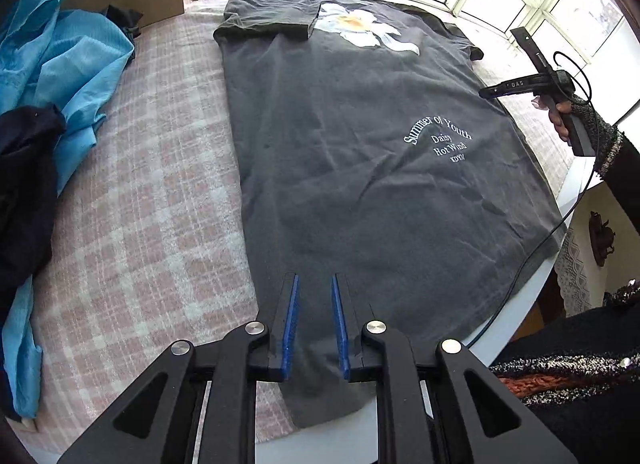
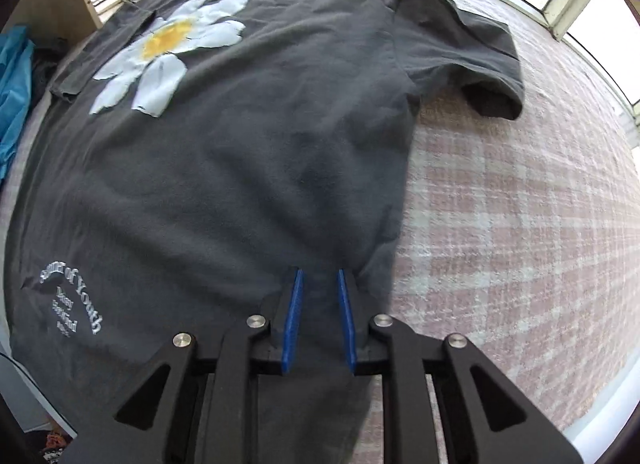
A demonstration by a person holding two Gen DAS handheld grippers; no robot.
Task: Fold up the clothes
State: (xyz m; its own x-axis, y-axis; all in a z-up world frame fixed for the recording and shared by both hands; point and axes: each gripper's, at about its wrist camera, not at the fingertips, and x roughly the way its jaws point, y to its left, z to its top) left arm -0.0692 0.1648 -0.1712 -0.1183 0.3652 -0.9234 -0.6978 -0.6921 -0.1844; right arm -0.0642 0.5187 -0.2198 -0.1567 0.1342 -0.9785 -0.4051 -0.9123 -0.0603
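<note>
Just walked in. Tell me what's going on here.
A person with a gripper in each hand is folding a dark grey T-shirt spread on a checked cloth. One sleeve is already folded in over the daisy print; the other sleeve still lies out flat. The left gripper and right gripper are each over an edge of the shirt, jaws narrowly apart. A blue garment lies aside.

A dark grey T-shirt [image 1: 360,168] lies flat, print side up, on a pink-and-white checked cloth [image 1: 152,224]. A large white daisy with a yellow centre [image 2: 168,52] sits near its far end, and small white lettering reading "Summer of Youth" [image 1: 440,140] lies lower on the body. One short sleeve [image 1: 272,18] is folded in over the chest; the other [image 2: 472,64] spreads outward.
</note>
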